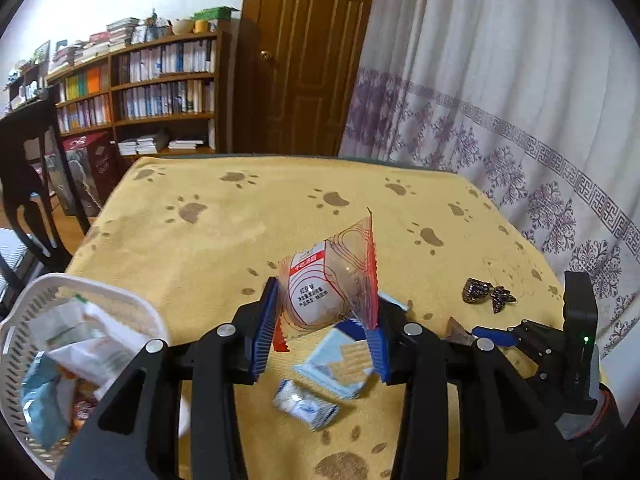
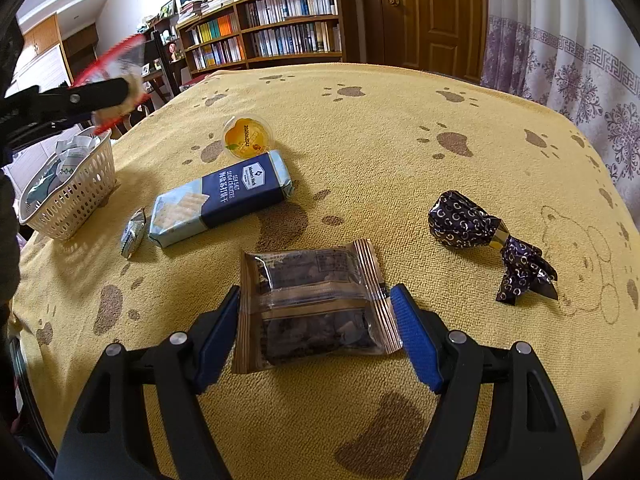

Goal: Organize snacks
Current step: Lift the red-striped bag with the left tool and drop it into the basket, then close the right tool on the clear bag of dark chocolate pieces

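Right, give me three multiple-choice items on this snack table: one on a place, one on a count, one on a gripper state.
1. Where does the white perforated plastic basket stand?
A. at the table's left edge
B. beside the door
C. on the bookshelf

2. How many snacks lie loose on the yellow paw-print cloth, apart from the two at the grippers?
A. two
B. four
C. six

3. What is the left gripper doing?
A. open over the basket
B. shut on the clear red-edged pastry packet
C. resting empty on the cloth

Answers: 1 A, it sits left of the blue cracker pack. 2 B: cracker pack, orange jelly cup, small silver candy, dark foil-wrapped sweet. 3 B, its blue pads press both sides of the raised packet.
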Demonstrator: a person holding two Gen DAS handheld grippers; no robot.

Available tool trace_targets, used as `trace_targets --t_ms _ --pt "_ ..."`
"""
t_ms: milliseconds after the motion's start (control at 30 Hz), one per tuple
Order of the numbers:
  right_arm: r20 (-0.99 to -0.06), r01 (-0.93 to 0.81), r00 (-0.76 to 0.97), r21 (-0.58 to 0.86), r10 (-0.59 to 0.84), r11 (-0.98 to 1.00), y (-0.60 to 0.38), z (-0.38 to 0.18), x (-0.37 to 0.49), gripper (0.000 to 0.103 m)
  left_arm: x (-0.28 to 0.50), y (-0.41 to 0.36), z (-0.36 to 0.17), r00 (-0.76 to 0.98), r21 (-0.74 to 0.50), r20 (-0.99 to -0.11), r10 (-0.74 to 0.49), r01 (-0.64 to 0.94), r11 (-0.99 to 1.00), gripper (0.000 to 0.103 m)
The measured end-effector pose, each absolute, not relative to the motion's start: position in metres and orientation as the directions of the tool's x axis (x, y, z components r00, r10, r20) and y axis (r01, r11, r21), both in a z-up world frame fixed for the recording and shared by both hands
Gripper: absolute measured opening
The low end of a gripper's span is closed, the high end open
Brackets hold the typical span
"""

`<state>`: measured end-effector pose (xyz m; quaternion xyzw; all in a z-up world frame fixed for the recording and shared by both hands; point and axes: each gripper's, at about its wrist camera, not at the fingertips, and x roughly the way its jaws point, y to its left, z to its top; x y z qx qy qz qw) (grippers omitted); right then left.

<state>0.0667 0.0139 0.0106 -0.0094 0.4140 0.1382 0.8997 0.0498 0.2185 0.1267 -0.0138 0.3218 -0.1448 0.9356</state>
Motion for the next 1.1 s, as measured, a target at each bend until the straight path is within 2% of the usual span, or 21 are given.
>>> trace_targets --t_ms 367,733,767,833,900,1100 --pt "-0.747 -0.256 0.620 0.097 0.240 0.962 0.015 0.010 0.067 0.074 0.019 0.306 0.156 0.836 -0.052 -0.540 -0.097 0.081 0.995 0.041" --pt "-0.747 -0.256 0.620 0.099 0.242 0.962 0.013 0.010 0.067 0.074 0.028 0.385 0.145 0.813 -0.075 -0.579 0.052 -0.117 0.990 0.042" --pt "-0.747 -0.256 0.620 0.099 0.242 0.962 0.014 0.010 0.067 0.074 0.029 0.389 0.142 0.810 -0.079 -0.585 0.054 -0.123 0.989 0.043" --pt "-0.747 -0.256 0.619 0.100 0.242 0.961 0.013 0.010 0.067 0.074 0.031 0.395 0.137 0.797 -0.083 -0.600 0.062 -0.140 0.987 0.052" --pt "-0.747 -0.256 0.619 0.100 0.243 0.961 0.013 0.010 0.067 0.074 0.033 0.398 0.132 0.793 -0.093 -0.606 0.064 -0.150 0.984 0.066" --pt "-0.746 -0.256 0.619 0.103 0.245 0.961 0.013 0.010 0.067 0.074 0.031 0.400 0.131 0.794 -0.105 -0.604 0.068 -0.164 0.981 0.069"
